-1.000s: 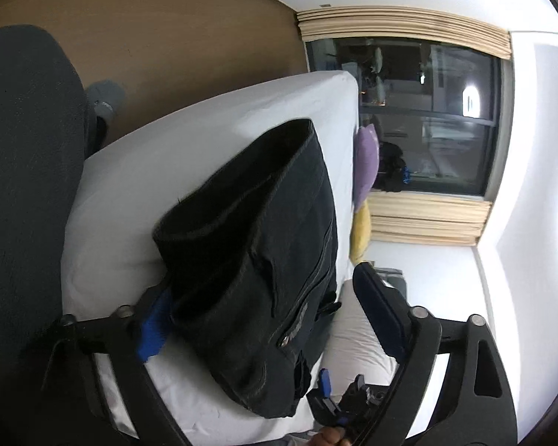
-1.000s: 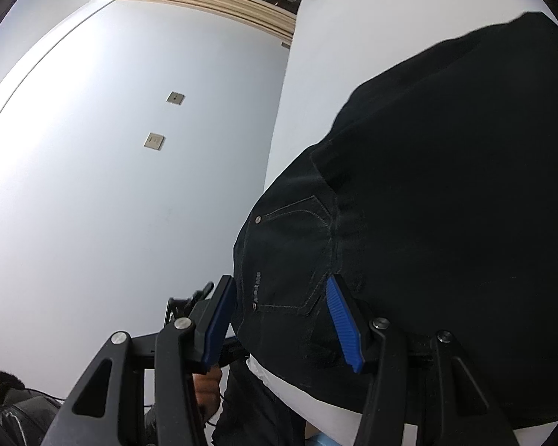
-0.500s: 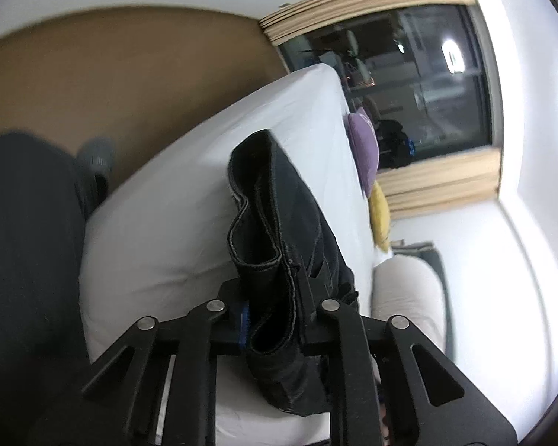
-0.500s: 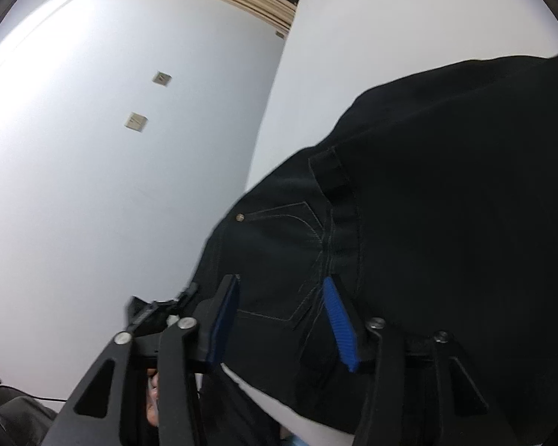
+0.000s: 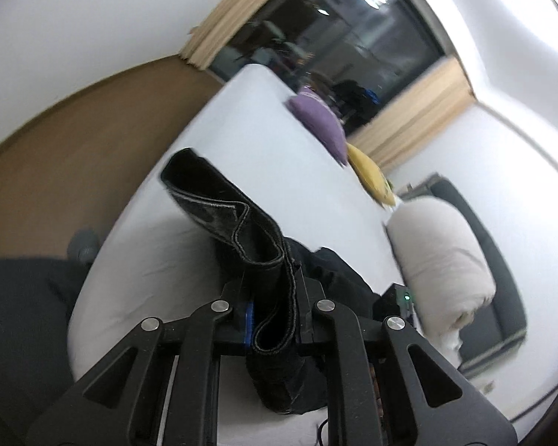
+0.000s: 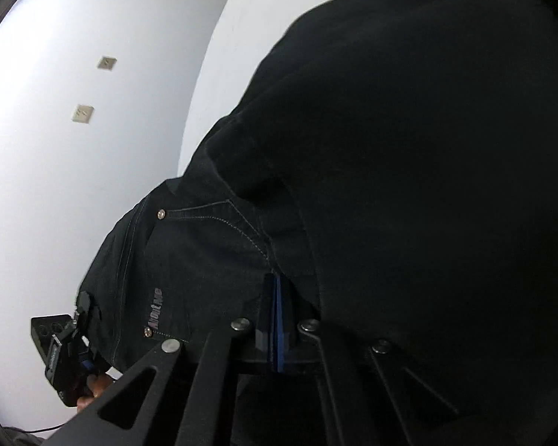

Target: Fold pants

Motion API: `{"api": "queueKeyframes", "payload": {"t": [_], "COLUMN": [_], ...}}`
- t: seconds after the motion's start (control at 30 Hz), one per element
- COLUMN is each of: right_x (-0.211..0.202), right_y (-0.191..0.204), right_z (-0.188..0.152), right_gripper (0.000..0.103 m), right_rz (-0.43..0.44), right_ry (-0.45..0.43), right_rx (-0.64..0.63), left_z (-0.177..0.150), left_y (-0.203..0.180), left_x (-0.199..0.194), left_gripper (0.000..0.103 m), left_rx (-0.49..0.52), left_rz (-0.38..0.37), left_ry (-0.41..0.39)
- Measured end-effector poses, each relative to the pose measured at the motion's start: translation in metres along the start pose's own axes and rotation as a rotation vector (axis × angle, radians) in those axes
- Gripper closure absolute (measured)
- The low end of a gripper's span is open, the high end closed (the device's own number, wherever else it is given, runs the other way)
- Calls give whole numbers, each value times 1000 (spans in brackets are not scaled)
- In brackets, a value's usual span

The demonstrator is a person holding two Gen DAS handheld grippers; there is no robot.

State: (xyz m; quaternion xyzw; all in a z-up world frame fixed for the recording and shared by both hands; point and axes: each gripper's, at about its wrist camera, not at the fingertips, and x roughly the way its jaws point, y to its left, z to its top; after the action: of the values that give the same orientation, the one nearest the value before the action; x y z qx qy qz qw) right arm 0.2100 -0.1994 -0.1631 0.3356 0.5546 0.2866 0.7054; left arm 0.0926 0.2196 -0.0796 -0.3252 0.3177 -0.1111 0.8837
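White bed (image 5: 264, 148) carries black pants (image 5: 241, 230), long axis toward far end w/ cushions. L gripper (image 5: 273, 308) clamps doubled hem; R gripper (image 6: 275, 319) just closed, pads together at pocket seam.

The place was a bedroom in a home. A bed (image 5: 241, 141) with a white sheet filled most of the left wrist view. A purple pillow (image 5: 320, 122) and a yellow pillow (image 5: 372, 178) lay at its far side, and a rolled beige duvet (image 5: 442, 256) lay near them. Behind the bed was a dark window (image 5: 338, 37) with a light wooden frame. The floor (image 5: 74, 141) beside the bed was brown. The walls were white, and in the right wrist view two small wall plates (image 6: 83, 113) sat on one of them.
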Motion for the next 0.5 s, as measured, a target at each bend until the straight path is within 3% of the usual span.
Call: {"api": "queueKeyframes", "payload": {"t": [0.1,0.17,0.2,0.23,0.33,0.5], "right_x": [-5,-19,-28,-42,-83,-142], "right_y": [-1,-5,-6,-9,-23,-61], "right_z": [-5,-8,-10,-10,-11,-16], "right_gripper": [103,81,52,32,27,19], "right_rz": [23,77,113,164,277,432], "right_ry": [-37,-64,-85,-118,-202,-287], "right_rx": [0,19,26,42,73,108], "left_z": [0,-1,-3,-6,-21,-76], "left_y": [-34,-64,-80,-97,-146,-224], "left_x": [13,25,33,41,64,147], "left_gripper": [91,91,91,91,91,91], "left_rx": [97,182,231,278,390,616], "left_rz": [-17,-26,-31,-40,-70,-85], "left_ry": [17,36,49,66,123,276]}}
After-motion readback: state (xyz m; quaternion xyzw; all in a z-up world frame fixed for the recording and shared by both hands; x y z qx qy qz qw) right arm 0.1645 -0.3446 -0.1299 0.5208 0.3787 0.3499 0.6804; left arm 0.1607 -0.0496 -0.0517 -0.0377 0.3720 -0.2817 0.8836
